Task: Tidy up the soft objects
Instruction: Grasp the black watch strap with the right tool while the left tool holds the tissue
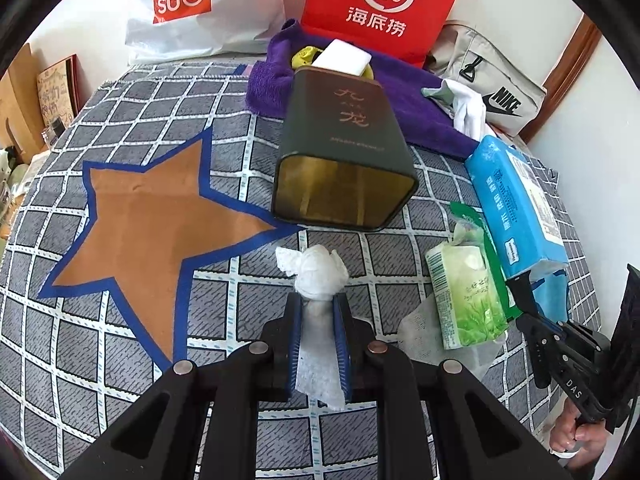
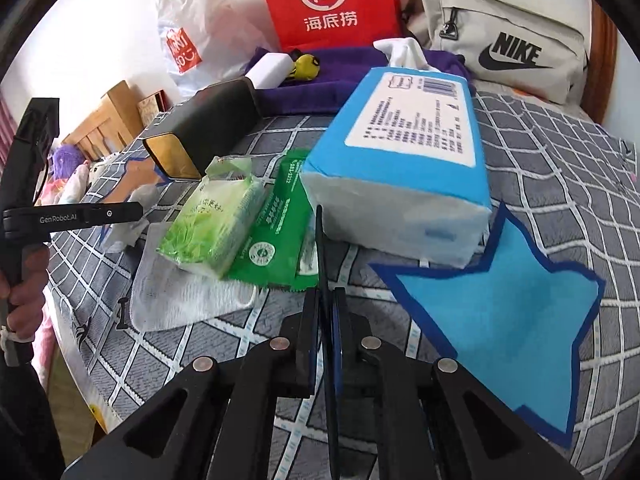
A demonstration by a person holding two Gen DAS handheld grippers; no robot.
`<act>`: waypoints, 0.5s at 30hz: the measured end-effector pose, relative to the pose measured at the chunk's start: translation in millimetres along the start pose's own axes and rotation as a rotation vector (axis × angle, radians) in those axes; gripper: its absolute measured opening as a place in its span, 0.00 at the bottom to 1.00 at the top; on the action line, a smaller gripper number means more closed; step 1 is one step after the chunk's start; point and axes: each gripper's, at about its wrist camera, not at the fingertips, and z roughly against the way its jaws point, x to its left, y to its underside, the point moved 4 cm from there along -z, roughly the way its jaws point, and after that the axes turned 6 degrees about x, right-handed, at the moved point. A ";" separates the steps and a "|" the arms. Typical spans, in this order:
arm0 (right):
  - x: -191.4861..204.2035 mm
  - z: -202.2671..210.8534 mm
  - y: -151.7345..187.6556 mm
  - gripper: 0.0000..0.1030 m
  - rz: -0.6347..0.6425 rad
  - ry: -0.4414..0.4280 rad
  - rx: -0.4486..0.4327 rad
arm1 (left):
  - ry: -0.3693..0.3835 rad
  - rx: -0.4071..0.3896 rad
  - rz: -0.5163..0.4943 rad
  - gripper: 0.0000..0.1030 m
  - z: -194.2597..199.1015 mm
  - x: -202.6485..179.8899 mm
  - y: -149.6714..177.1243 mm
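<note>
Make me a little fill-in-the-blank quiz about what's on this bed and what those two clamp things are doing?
1. The left gripper is shut on a crumpled white ____.
2. The dark tin box lies on its side, its open mouth facing the ____ gripper.
3. The right gripper points at the ____ tissue pack.
4. The star on the bedcover beside the tin box is ____ with a blue border.

Missing words: tissue; left; blue; orange

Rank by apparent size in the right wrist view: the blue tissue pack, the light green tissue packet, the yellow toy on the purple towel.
1. Blue plastic-wrapped tissue pack, by far the largest.
2. Light green plastic tissue packet.
3. Small yellow toy, smallest, though it lies farthest from the camera, which shrinks it.
</note>
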 end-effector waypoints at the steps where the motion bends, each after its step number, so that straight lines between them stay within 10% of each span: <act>1: 0.3 1.3 0.9 0.04 0.003 -0.002 0.005 | 0.005 -0.002 0.001 0.13 1.9 -0.5 -0.2; 15: 6.8 43.4 0.7 0.03 0.005 -0.038 -0.005 | 0.025 -0.058 0.004 0.13 38.5 -10.0 -13.2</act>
